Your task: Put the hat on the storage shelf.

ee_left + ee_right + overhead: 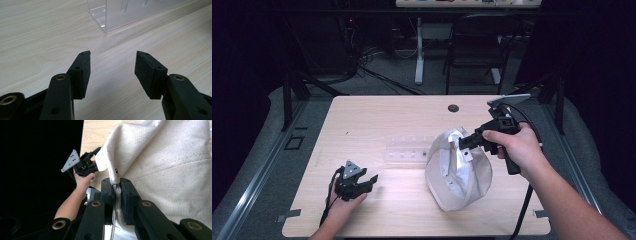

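A cream canvas bag [457,170] stands on the wooden table [377,120], right of centre, its mouth facing up and left. My right gripper [465,142] is shut on the bag's rim; in the right gripper view the cloth bag [170,162] has its edge pinched between the two black jaws of my right gripper [115,192]. My left gripper [371,180] rests low near the table's front left, held by a hand. In the left gripper view my left gripper [112,67] stands open over bare wood with nothing between its fingers.
A clear acrylic rack [407,150] lies on the table just left of the bag, and the clear rack [125,12] stands ahead of the left jaws. A small dark hole [453,108] marks the table's far edge. Chairs and desk legs stand beyond.
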Tool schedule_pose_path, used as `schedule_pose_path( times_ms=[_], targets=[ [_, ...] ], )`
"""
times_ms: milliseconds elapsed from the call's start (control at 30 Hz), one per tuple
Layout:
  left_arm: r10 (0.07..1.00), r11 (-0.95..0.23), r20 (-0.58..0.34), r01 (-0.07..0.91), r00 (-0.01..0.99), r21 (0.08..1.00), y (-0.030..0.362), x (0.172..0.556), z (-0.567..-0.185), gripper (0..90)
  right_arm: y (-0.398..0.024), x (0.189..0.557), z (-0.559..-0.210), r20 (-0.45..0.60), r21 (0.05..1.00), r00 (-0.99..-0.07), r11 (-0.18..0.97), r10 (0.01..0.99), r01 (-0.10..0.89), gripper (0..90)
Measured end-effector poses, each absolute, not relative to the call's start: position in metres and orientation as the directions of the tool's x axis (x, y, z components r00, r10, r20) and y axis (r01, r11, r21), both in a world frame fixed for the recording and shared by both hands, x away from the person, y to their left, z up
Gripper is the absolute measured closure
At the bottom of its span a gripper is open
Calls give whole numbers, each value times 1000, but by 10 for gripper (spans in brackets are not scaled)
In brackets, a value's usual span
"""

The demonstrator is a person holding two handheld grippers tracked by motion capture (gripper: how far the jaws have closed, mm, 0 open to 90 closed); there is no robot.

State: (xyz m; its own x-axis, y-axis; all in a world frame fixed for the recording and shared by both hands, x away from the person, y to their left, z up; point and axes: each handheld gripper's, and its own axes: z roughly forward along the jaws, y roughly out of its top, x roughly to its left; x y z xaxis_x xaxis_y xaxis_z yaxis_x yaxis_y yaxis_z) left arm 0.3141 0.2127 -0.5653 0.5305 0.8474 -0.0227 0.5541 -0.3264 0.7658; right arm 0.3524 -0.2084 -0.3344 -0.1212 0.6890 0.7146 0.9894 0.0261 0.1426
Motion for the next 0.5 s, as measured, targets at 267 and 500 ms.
schedule_pose_path(
  times_ms=[267,500],
  targets=[
    [849,-322,-24,553,527,768,211,313,-566,459,-200,358,-332,735,149,-121,14,667,989,822],
    [847,-324,-23,549,532,771,210,312,-564,451,-199,363,-329,759,162,-133,12,637,987,822]
  ],
)
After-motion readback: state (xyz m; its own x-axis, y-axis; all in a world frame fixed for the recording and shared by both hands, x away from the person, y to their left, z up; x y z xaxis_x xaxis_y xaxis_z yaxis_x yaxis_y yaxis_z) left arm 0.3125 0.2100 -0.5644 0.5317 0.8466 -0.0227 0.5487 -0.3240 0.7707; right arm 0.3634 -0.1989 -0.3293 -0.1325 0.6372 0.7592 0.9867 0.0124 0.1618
